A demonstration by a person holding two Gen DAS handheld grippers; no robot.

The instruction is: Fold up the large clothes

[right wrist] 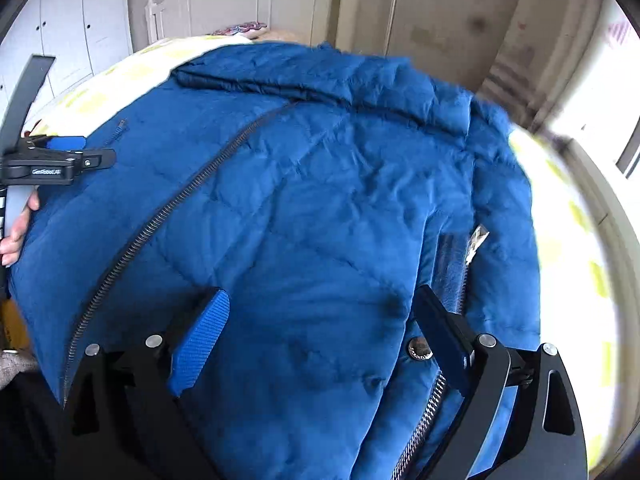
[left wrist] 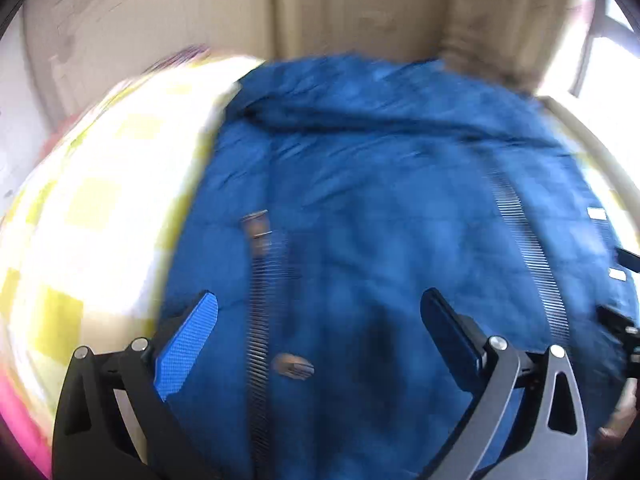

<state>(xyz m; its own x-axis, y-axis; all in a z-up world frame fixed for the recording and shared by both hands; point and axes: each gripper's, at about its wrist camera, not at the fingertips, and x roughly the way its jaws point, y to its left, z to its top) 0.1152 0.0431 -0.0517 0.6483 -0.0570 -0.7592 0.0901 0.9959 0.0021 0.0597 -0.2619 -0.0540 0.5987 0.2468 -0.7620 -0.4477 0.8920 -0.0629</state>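
Right wrist view: blue quilted jacket (right wrist: 320,208) lies spread on the yellow-checked bed (right wrist: 576,216), zipper (right wrist: 160,220) undone. Right tongs (right wrist: 320,336) and left tongs (left wrist: 320,320) gape above it, empty.

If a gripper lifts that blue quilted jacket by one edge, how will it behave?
The blue jacket looks puffy and creased, so it will probably droop and sag. Its quilted padding suggests it is light for its bulk. The fabric may slide over the checked bedcover.
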